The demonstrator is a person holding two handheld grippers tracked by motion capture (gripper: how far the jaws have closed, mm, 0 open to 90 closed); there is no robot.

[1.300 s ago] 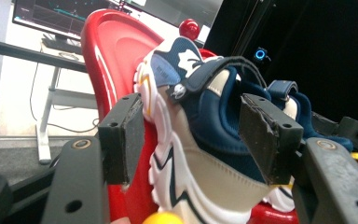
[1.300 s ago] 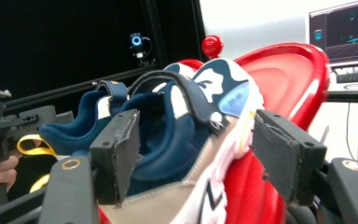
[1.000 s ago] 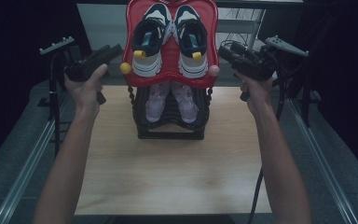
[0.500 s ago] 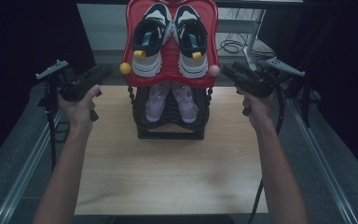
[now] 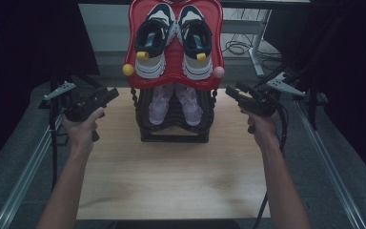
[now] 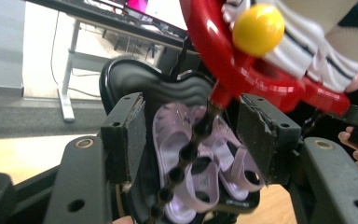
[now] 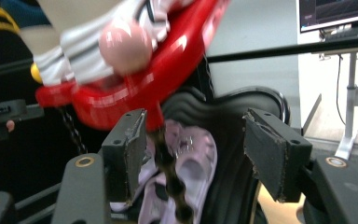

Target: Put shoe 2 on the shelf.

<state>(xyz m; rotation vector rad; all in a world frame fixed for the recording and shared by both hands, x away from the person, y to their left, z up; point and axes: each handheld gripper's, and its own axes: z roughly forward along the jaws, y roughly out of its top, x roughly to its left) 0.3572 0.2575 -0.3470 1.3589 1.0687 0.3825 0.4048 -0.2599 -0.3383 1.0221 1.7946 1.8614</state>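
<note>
Overhead, red tray (image 5: 174, 71) above sandals (image 5: 174, 102)

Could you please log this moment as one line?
left gripper: open, beside shoe rack | right gripper: open, jaws just closing slightly, nothing gripped

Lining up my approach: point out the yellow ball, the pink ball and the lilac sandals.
yellow ball (image 6: 258, 29), left gripper view, its round front.
pink ball (image 7: 125, 45), right gripper view, its middle.
lilac sandals (image 5: 174, 104), high view, between the pair's straps.

The right claw (image 7: 193, 154) stands with jaws apart, having just been closing, gripping nothing. Between them hangs a beaded black post (image 7: 170, 175) before lilac sandals (image 7: 191, 168); above tilts a red tray (image 7: 135, 91) bearing a pink knob (image 7: 125, 45).
</note>
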